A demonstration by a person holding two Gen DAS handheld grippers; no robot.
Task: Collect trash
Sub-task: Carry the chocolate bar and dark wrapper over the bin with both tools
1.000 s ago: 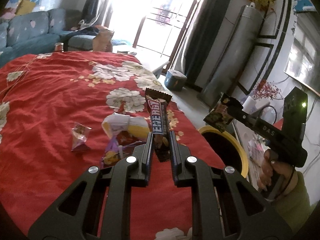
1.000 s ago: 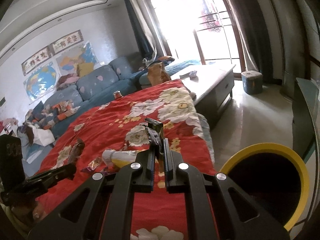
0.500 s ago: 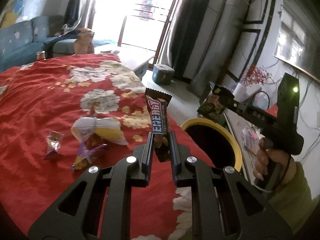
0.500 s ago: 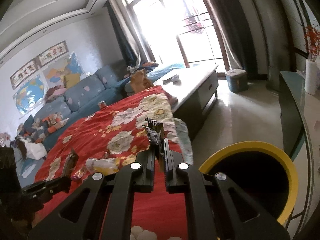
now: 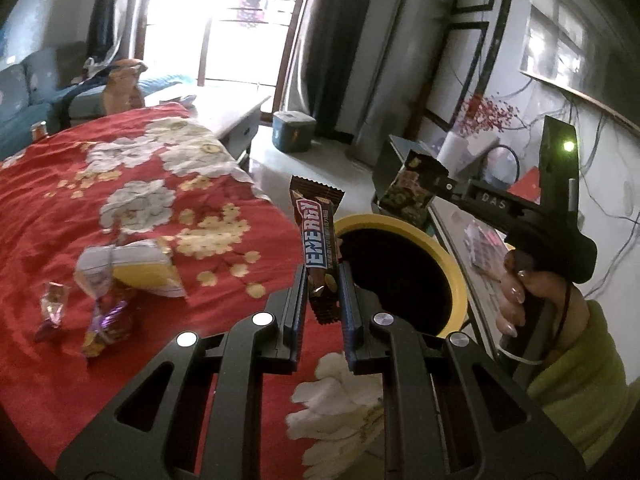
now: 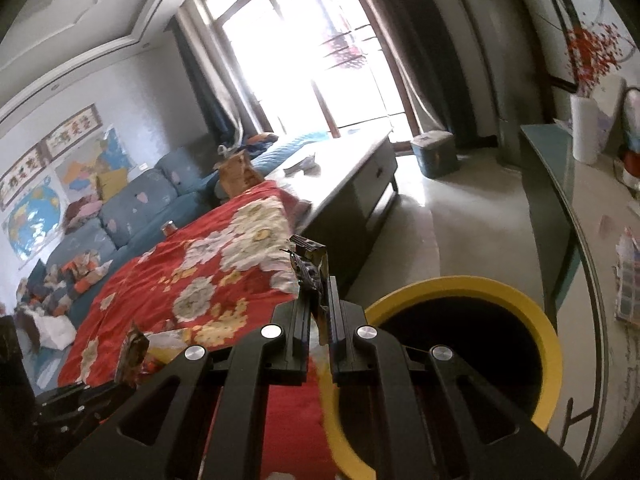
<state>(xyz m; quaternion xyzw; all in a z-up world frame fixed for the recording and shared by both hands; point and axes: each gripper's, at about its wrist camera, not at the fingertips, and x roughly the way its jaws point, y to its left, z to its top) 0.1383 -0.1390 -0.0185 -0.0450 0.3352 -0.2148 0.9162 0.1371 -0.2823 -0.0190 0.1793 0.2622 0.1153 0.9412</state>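
My left gripper [image 5: 323, 276] is shut on a brown ENERGY bar wrapper [image 5: 318, 240], held upright at the near rim of the yellow-rimmed black bin [image 5: 460, 276]. My right gripper [image 6: 319, 294] is shut on a dark snack wrapper [image 6: 310, 264]; in the left wrist view that gripper [image 5: 424, 178] holds the wrapper [image 5: 404, 196] above the bin's far rim. The bin also shows in the right wrist view [image 6: 548, 344]. On the red floral cloth [image 5: 60, 208] lie a yellow-and-white packet [image 5: 128, 272], a purple wrapper [image 5: 106, 324] and a small foil wrapper [image 5: 54, 308].
The cloth-covered table edge runs beside the bin. A low grey table [image 6: 352, 176] and a blue sofa [image 6: 132, 204] stand beyond. A glass-topped cabinet [image 6: 568, 184] with a white vase [image 6: 588, 128] is to the right. A blue box [image 5: 294, 130] sits on the floor.
Both grippers have swung right, away from the table's middle, toward the bin, each still holding its wrapper. The bin now fills more of both views.
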